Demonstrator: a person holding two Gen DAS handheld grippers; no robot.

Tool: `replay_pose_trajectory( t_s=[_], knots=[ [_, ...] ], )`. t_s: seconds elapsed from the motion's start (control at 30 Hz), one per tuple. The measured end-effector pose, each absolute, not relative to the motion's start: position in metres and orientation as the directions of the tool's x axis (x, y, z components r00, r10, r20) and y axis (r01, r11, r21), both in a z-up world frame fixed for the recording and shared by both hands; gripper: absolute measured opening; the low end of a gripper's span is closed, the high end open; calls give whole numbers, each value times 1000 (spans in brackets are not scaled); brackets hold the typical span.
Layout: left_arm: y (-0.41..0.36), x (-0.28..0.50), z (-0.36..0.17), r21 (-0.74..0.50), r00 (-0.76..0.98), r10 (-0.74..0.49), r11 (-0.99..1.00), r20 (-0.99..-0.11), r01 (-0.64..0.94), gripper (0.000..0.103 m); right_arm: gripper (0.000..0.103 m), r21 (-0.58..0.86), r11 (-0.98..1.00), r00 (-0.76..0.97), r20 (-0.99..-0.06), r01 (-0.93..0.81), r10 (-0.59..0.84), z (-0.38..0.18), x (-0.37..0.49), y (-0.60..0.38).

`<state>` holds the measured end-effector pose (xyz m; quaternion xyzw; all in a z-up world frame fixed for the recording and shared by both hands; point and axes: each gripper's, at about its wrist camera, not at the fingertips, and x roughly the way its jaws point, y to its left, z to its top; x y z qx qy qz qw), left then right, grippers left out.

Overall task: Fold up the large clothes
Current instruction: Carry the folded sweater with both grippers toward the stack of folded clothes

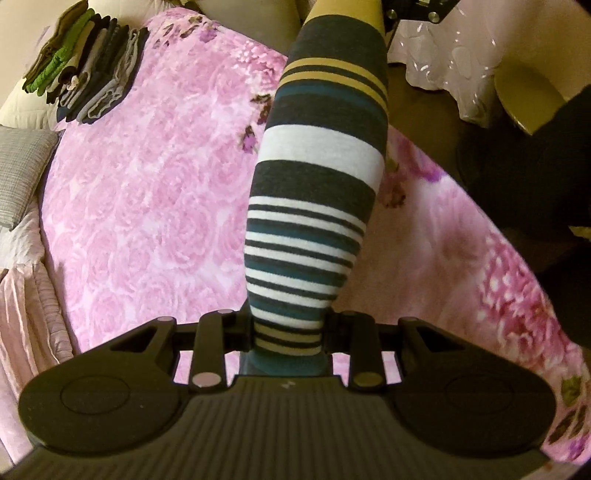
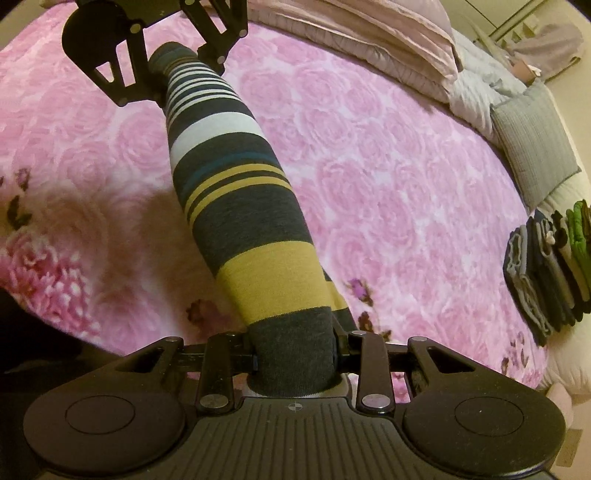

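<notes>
A striped garment point(image 1: 317, 155), dark grey with white, teal and mustard bands, hangs stretched as a narrow bundle between my two grippers above the pink floral bedspread point(image 1: 147, 184). My left gripper point(image 1: 288, 332) is shut on its thin-striped end. In the right wrist view the same garment point(image 2: 229, 184) runs from my right gripper point(image 2: 295, 354), shut on the dark grey end, up to the left gripper point(image 2: 162, 62) at the top left. The cloth is off the bedspread point(image 2: 388, 166) along the length I can see.
A stack of folded clothes point(image 1: 88, 70) point(image 2: 546, 273) lies at the bed's edge. A grey pillow point(image 1: 22, 173) point(image 2: 532, 144) and a folded pale quilt point(image 2: 369, 33) line one side. A plastic-covered table point(image 1: 443, 44) and a round stool point(image 1: 528, 96) stand beyond the bed.
</notes>
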<state>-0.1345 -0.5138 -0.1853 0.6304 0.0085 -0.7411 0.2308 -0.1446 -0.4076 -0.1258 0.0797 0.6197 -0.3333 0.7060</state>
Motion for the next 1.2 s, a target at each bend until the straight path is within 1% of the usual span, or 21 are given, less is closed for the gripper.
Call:
replay_pose_trajectory(
  t_s=[0.2,0.37,0.57,0.73,0.87,1.03,1.2],
  knots=[
    [-547,-178,-161,265,-77,-309,-898,-948,350,26,28,-279,780,50,-929,560,-368,-102,-195,-418],
    [-602,-239,-142,259,-59,-296,-902,-953,346,26,28,-265,787,81,-926,558,-369,-82,-269,-441],
    [-681,-325,-113,267,-63,-306,-900,-950,346,26,28,-302,784,76,-912,543,-404,-48,-375,-479],
    [-742,-377,-88,276,-85,-324,-896,-942,348,26,28,-344,777,53,-899,526,-434,-15,-449,-519],
    [-797,-395,-64,292,-91,-343,-888,-935,354,26,28,-357,786,57,-895,504,-443,14,-490,-563],
    [-876,-395,-30,328,-93,-384,-873,-919,362,26,28,-385,794,79,-878,470,-472,50,-525,-631],
    [-953,-386,20,359,-103,-430,-844,-897,399,26,28,-429,791,96,-852,436,-515,98,-552,-703]
  ],
)
